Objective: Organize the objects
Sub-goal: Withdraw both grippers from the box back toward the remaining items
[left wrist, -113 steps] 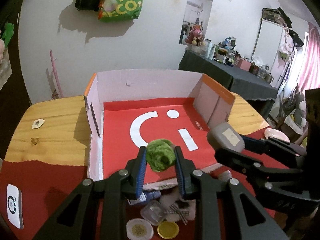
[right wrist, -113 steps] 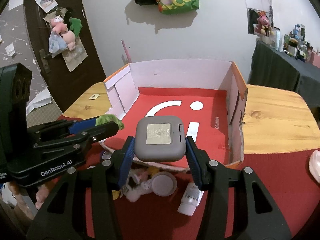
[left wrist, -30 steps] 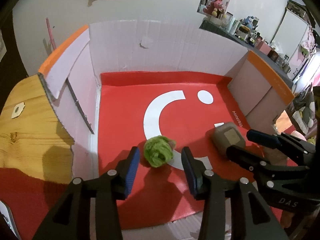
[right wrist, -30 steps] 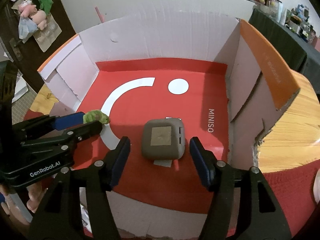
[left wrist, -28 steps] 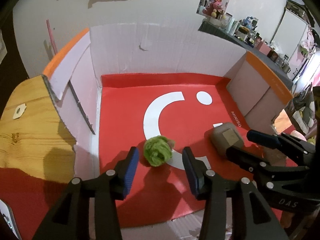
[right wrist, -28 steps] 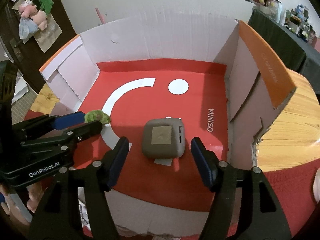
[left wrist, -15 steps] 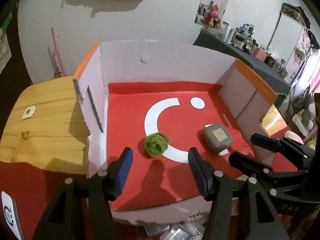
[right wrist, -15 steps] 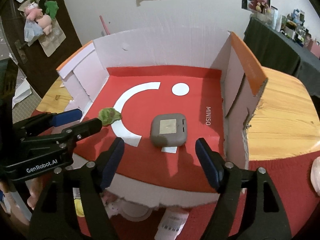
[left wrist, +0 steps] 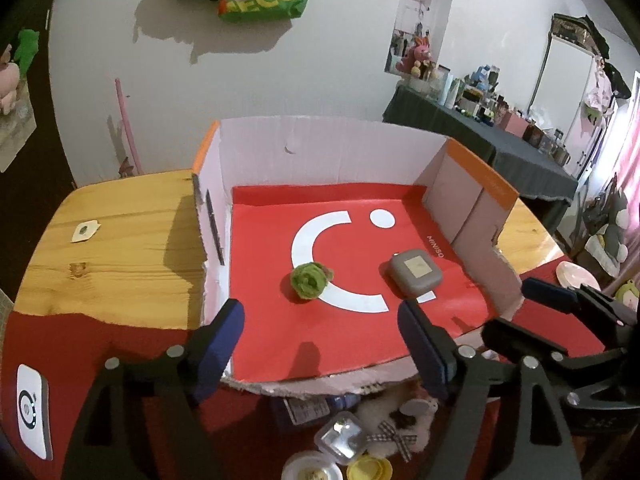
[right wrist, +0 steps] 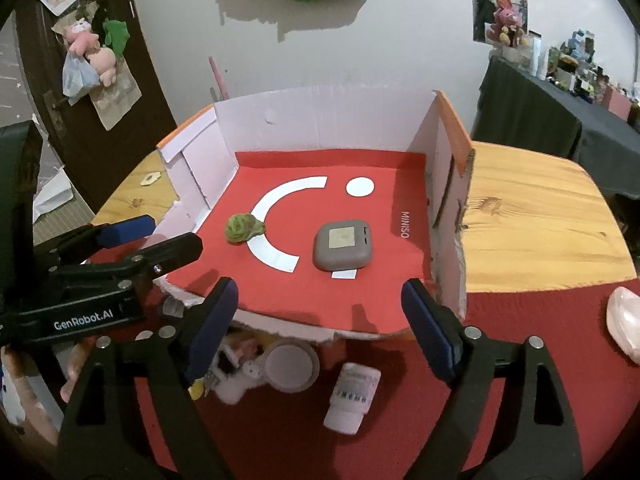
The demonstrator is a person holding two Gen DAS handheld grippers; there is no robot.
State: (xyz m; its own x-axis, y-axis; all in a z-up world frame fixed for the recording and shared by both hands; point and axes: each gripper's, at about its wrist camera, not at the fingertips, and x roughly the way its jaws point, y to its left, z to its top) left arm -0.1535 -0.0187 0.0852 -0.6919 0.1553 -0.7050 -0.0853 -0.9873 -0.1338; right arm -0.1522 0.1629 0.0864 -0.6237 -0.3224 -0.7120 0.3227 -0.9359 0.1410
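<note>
A green fuzzy ball [left wrist: 309,280] [right wrist: 242,228] and a grey square case [left wrist: 416,272] [right wrist: 343,244] lie on the red floor of an open cardboard box [left wrist: 332,148] [right wrist: 320,116]. My left gripper [left wrist: 320,344] is open and empty, above the box's front edge. My right gripper [right wrist: 318,320] is open and empty, also above the front edge. Each gripper shows in the other's view: the right [left wrist: 560,320], the left [right wrist: 132,248].
Small items lie on the red cloth in front of the box: a white bottle [right wrist: 352,398], a round grey lid [right wrist: 290,366], a small plush [left wrist: 396,424], round tins [left wrist: 312,468]. A white device [left wrist: 32,412] lies left. A pink dish [right wrist: 626,324] lies right.
Both grippers let go of their objects inside the box, opened wide and drew back and up past the box's front edge. The ball and the case stay on the box floor.
</note>
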